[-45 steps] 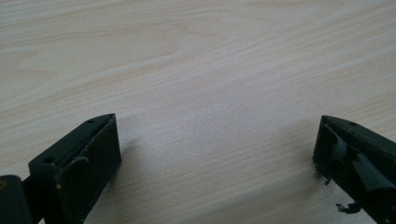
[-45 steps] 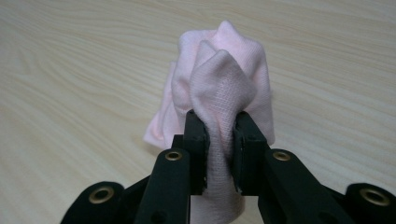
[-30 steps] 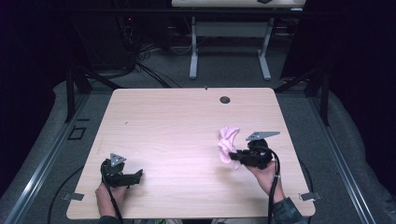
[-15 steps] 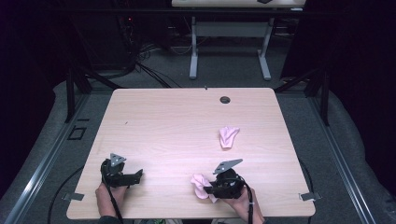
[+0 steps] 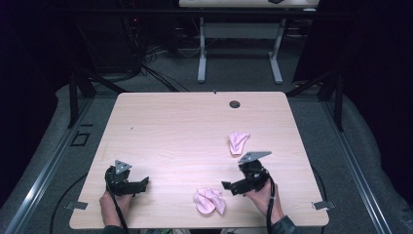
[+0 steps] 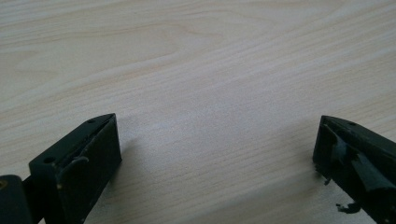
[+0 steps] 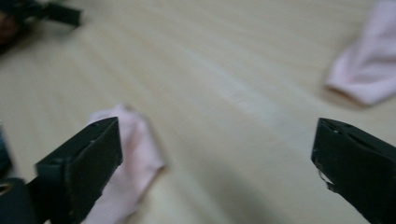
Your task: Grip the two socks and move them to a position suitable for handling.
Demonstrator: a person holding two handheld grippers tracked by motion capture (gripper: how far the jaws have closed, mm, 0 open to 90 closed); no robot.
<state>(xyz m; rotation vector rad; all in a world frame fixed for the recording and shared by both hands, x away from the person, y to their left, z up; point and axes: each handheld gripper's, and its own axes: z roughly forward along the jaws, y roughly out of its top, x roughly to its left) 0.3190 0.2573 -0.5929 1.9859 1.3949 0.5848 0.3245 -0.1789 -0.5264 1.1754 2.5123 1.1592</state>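
Two pink cloth pieces lie on the light wood table. One crumpled pink cloth rests near the front edge, just left of my right gripper, whose jaws stand wide open and empty. In the right gripper view that cloth lies by the left jaw, apart from it. The second pink cloth lies farther back, right of centre, and appears at the upper right as a pink cloth. My left gripper sits at the front left, open over bare wood.
A round dark grommet sits near the table's far edge. Another table's white legs stand on the dark floor beyond. Cables trail from both grippers off the front edge.
My right gripper carried one pink cloth from the right side to the front centre, let it go, and drew back to the right. The left gripper stayed put.
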